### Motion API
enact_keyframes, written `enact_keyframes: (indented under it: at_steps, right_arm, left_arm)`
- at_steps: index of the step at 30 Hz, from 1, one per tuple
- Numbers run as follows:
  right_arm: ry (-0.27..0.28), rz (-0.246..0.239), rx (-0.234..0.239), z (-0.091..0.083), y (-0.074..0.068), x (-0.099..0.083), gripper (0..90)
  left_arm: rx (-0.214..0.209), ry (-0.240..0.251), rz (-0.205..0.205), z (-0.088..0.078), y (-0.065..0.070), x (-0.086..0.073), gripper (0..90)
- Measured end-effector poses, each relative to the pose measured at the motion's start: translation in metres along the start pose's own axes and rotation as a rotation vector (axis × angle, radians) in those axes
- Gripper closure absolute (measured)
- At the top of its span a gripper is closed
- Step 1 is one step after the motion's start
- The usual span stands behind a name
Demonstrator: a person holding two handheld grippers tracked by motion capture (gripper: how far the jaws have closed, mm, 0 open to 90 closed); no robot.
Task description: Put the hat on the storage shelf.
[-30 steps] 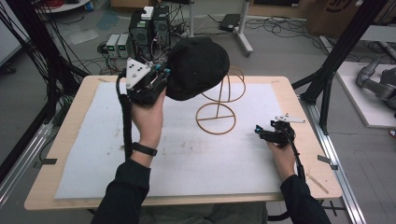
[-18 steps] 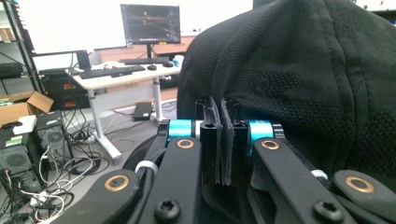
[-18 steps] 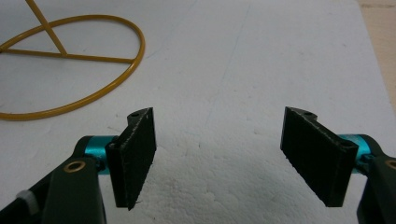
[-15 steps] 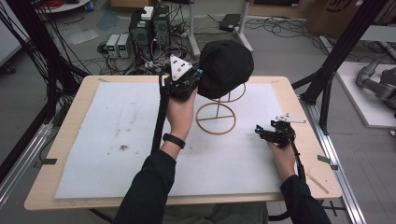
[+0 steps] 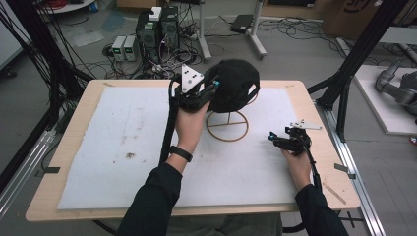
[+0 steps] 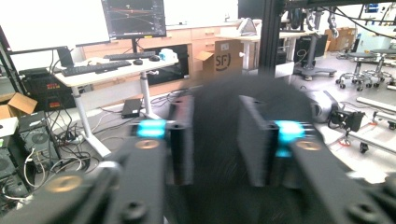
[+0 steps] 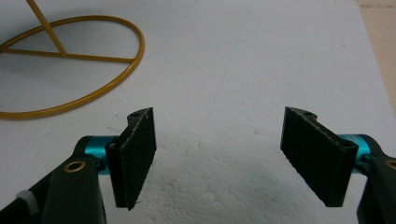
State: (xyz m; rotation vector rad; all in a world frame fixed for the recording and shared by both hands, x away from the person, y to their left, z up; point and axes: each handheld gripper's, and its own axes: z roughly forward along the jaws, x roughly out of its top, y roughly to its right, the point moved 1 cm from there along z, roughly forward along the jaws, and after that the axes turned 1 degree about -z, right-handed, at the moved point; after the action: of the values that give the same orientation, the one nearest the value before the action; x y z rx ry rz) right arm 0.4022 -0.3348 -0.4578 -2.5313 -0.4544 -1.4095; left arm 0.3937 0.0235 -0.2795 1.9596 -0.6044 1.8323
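A black hat (image 5: 235,84) sits on top of a gold wire stand (image 5: 227,140) at the back middle of the white mat. My left gripper (image 5: 212,88) is at the hat's left side. Its jaws have just been opening and now stand apart, with the hat's dark fabric (image 6: 261,88) still between them in the left gripper view (image 6: 215,137). My right gripper (image 5: 272,139) rests low on the mat to the right of the stand. It is open with nothing between its fingers (image 7: 219,154), and the stand's base ring (image 7: 93,58) lies ahead to its left.
A white foam mat (image 5: 123,147) covers most of the wooden table (image 5: 314,113). Computers and cables (image 5: 157,29) lie on the floor behind it. A black frame post (image 5: 344,83) rises at the table's right back corner.
The left hand carried the hat rightward and down onto the wire stand, and its jaws have parted. The right hand has kept still.
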Motion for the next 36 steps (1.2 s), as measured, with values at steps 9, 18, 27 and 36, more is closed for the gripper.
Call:
enact_keyframes:
  at_steps: [9,18,27,36]
  right_arm:
    - [0.0,0.0,-0.003,0.0,0.0,0.0,26.0]
    - [0.0,0.002,-0.004,0.0,0.0,0.0,26.0]
    - [0.006,0.001,-0.008,-0.001,0.0,0.0,25.7]
    - [0.054,0.015,-0.013,-0.005,0.001,0.001,25.2]
  left_arm:
    - [-0.052,-0.046,0.005,-0.035,-0.014,-0.022,35.5]
    - [-0.088,-0.094,0.068,-0.09,-0.041,-0.052,22.5]
    - [-0.094,-0.138,0.052,-0.133,-0.08,-0.101,23.7]
    - [-0.061,-0.166,-0.003,-0.152,-0.117,-0.134,21.4]
